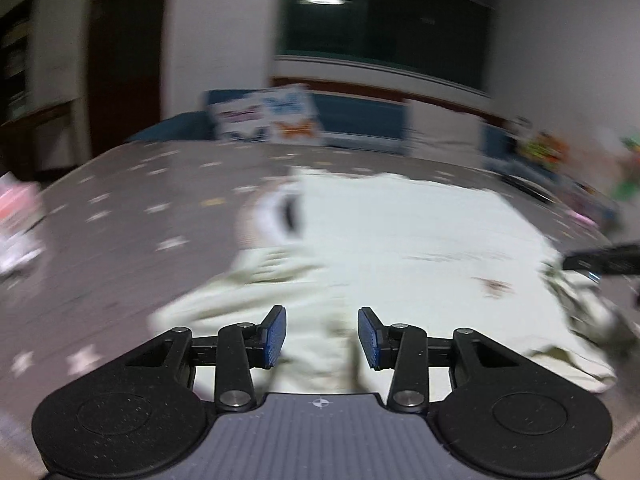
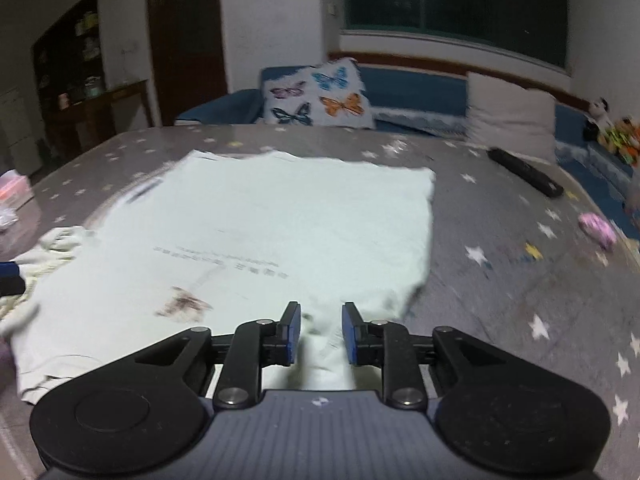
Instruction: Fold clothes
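Observation:
A pale cream T-shirt lies spread on the grey star-patterned table, with a small brown print and a line of text on it. It also shows in the left wrist view, where its sleeve is bunched. My left gripper is open, its blue pads either side of a fold of the shirt's near edge. My right gripper is open, with a raised fold of the shirt's hem between the pads. The other gripper's tip shows at the right edge of the left wrist view.
A black remote and a pink object lie on the table at the right. A pink-and-clear box sits at the left edge. A blue sofa with a butterfly cushion stands behind the table.

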`<state>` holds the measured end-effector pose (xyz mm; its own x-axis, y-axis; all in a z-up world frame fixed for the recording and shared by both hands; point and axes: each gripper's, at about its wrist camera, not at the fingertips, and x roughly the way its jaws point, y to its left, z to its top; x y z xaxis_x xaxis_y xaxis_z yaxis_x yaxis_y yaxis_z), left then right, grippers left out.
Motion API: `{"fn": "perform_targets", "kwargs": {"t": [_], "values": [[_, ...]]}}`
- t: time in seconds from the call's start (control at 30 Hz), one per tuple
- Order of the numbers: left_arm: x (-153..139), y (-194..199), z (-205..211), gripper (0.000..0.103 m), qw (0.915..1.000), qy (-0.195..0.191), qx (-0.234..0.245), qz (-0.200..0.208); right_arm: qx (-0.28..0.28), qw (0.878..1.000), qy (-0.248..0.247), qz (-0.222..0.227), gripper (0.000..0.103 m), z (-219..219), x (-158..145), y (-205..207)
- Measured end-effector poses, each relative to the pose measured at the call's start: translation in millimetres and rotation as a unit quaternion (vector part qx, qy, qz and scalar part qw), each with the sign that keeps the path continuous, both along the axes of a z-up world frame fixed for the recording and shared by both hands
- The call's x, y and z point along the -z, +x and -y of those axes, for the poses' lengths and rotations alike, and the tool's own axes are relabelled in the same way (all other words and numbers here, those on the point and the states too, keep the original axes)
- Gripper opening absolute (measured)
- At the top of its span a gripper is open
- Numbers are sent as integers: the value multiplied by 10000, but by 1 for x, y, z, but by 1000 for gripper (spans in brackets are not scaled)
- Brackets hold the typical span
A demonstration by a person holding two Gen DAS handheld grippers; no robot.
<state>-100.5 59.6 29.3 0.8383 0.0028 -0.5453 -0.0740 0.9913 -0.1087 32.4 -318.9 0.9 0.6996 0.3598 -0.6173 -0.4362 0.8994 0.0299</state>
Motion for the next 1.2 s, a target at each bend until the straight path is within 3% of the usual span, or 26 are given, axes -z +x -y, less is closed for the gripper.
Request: {"fn": "perform_targets", "kwargs": {"t": [0.1,0.2,0.37,0.5,0.67,0.77,1.03,1.2], "values": [[3,-4,-19,43,9993,-167,-319,-67,-408,9992,32,-32,26,-21,-8,-4],[6,-8,-38,44,9973,-334,-638,-134,-916,9958,19,-81,34,-48,-15,-7],[11,-14,-68,45,9917,-603,-1111,-238,-1916,9813,-151,-119,42,-108,-20,-23],[14,-12,-72,42,9916,-751,-1022,-248,-2557,9662,-307,-109,44,-153,-21,-41],[19,-10,-76,13,9911,-935,-909,-261,-3012,9525,-438,-109,44,-192,-13,-60],[17,-10,-79,5,9912,-982,-871,-161,-3163,9471,-535,-123,44,-205,-5,-69],[-12,-16,-73,2,9919,-1080,-464,481,-3280,9414,-784,-10,43,-216,15,-86],[-32,-19,-41,1,9886,-1126,365,927,-3175,9465,-552,-176,44,-205,13,-80]]}}
